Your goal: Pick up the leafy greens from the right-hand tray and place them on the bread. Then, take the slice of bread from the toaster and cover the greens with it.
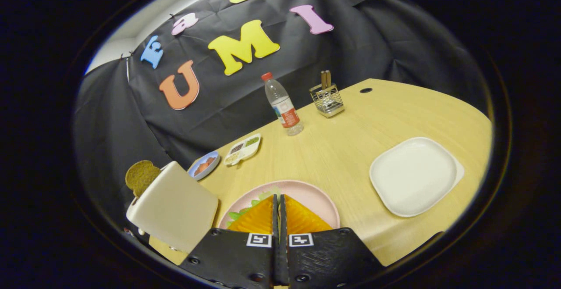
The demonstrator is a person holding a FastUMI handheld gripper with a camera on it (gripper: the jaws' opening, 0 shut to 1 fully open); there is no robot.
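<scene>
Table [350, 148]: pale wood grain, matt. White tray [414, 176]: smooth, dull plastic look. Bottle [282, 104]: clear plastic. Holder [327, 99]: shiny wire metal. Toaster [173, 208]: smooth, satin.

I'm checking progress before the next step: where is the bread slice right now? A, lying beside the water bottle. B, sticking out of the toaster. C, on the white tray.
B: the bread slice stands out of the toaster, while the shut gripper sits over the pink plate with greens.
</scene>
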